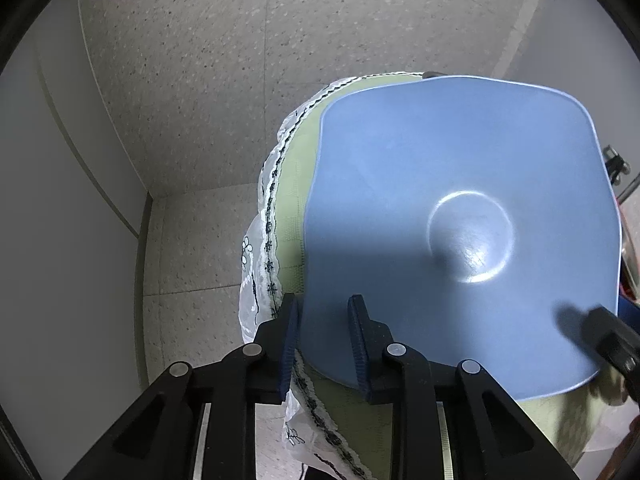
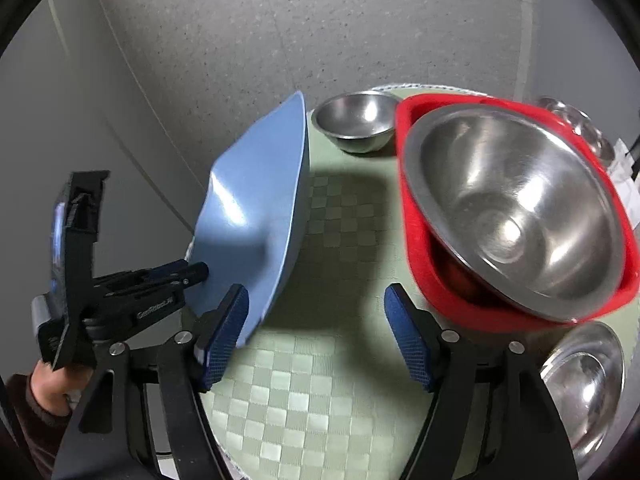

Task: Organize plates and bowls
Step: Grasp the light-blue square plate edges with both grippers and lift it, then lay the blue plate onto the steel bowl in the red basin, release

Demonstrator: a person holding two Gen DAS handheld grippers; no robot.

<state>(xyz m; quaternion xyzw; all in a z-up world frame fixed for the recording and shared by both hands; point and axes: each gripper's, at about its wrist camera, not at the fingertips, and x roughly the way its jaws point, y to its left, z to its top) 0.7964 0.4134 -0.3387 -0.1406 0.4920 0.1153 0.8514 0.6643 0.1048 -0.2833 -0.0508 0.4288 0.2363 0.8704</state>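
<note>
The sorting looks partly done: a large steel bowl [image 2: 516,208] already nests in the red dish [image 2: 416,216], the left gripper [image 1: 324,344] is clamped on the tilted blue plate [image 1: 460,220], apparently lifted clear of the table [image 2: 340,248], the right gripper [image 2: 316,336] hangs spread and empty, and three smaller steel bowls [image 2: 354,120] remain loose.

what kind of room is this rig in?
Probably a home dining or kitchen corner: a small table with a green checked mat and lace-trimmed cloth, steel bowls, a blue plate, speckled tile floor.
</note>
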